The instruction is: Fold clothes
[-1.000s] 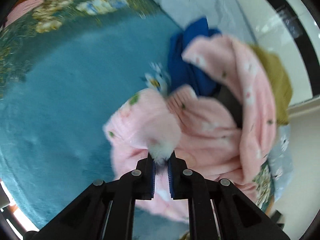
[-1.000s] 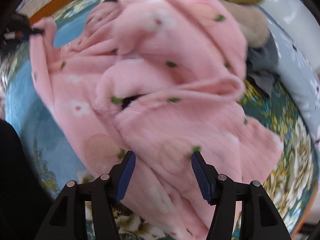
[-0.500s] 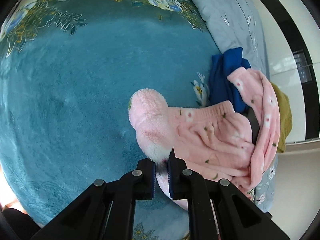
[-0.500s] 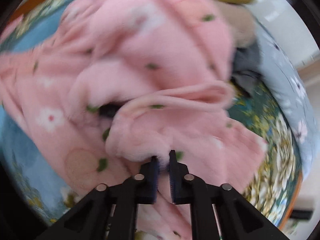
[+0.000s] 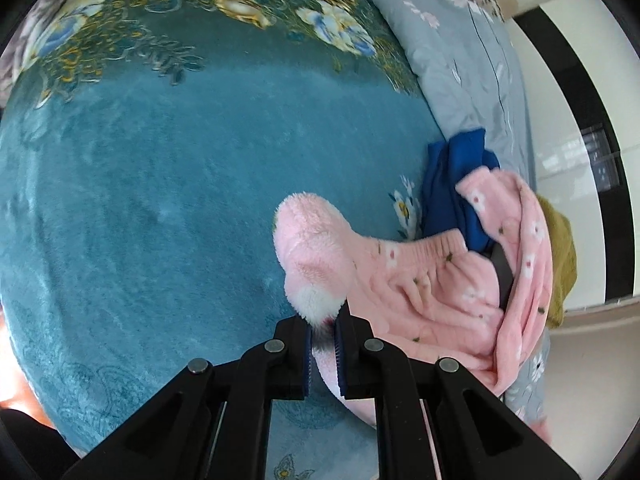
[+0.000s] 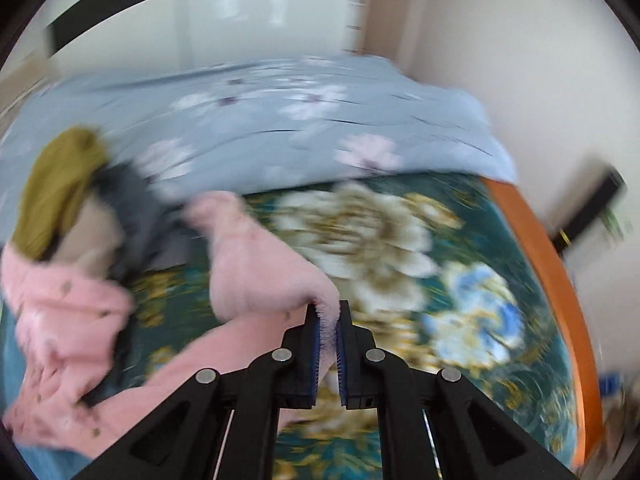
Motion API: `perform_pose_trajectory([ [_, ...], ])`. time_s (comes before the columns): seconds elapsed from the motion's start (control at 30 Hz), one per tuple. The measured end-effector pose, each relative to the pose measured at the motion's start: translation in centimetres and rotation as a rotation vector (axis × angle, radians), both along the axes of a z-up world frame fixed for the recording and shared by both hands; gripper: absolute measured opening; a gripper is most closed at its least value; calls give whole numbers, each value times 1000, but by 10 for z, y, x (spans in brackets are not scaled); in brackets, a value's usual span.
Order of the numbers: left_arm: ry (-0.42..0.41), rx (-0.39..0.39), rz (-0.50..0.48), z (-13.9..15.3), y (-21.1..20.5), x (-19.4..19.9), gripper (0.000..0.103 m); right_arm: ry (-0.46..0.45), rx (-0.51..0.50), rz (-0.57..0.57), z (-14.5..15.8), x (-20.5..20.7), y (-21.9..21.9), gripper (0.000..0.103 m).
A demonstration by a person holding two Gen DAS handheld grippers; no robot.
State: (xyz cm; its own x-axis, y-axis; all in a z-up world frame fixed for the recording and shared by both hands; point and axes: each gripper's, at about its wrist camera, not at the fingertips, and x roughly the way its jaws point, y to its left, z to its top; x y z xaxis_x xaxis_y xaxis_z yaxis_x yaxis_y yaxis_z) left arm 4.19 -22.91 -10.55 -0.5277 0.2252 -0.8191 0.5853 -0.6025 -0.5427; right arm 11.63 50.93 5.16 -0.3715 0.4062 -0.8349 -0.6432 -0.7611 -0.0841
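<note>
A fluffy pink garment (image 5: 424, 288) with small flowers lies partly on the teal floral blanket (image 5: 160, 200) and partly over a heap of clothes. My left gripper (image 5: 323, 320) is shut on a fluffy end of it and holds that end up over the blanket. In the right wrist view my right gripper (image 6: 327, 312) is shut on another edge of the pink garment (image 6: 256, 264), which trails off to the left. That view is blurred by motion.
A heap of clothes lies at the blanket's edge: a blue garment (image 5: 452, 184), an olive one (image 5: 560, 256) (image 6: 60, 192) and a dark grey one (image 6: 132, 216). A pale blue flowered quilt (image 5: 468, 64) (image 6: 280, 120) lies beyond. An orange bed frame (image 6: 560, 288) borders the blanket.
My right gripper has shut on the pink garment and swung right, pulling it away from the heap. My left gripper has kept its hold and lifted its end over the blanket.
</note>
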Motion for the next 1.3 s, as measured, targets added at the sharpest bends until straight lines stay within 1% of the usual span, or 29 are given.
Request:
perform_pose_trajectory([
  [0.03,1,3,15,0,-2,2,9,-3,-32,-56,-7,15,15,7],
  [0.1,0,8,43,0,-5,6,9,-16,-89,-147,-19,43,30,7],
  [0.17,0,13,71,0,-9,9,9,-40,-151,-221,-41,63,46,7],
  [0.27,-2,12,104,1,-12,14,9,-45,-278,-325,-68,91,59,7],
  [0.37,-8,-4,122,3,-11,15,9,-10,-352,-376,-71,104,64,7],
  [0.5,-20,-7,157,3,-14,19,9,33,-421,-420,-64,90,82,7],
  [0.63,-34,-15,194,2,-16,24,9,73,-520,-497,-65,58,110,6],
  [0.77,-56,-29,210,1,-16,24,8,49,-594,-561,-82,22,137,6],
  [0.9,-74,-38,221,-1,-15,23,8,64,-648,-602,-103,-1,151,6],
  [1.03,-84,-56,216,-1,-12,20,8,84,-676,-578,-124,-20,155,6],
  [1.17,-98,-76,203,-1,-9,16,8,119,-691,-525,-138,-35,154,7],
  [1.2,-102,-81,200,-1,-8,15,8,121,-692,-517,-139,-37,155,9],
  [1.3,-112,-96,190,-2,-6,12,8,132,-651,-480,-142,-41,157,10],
])
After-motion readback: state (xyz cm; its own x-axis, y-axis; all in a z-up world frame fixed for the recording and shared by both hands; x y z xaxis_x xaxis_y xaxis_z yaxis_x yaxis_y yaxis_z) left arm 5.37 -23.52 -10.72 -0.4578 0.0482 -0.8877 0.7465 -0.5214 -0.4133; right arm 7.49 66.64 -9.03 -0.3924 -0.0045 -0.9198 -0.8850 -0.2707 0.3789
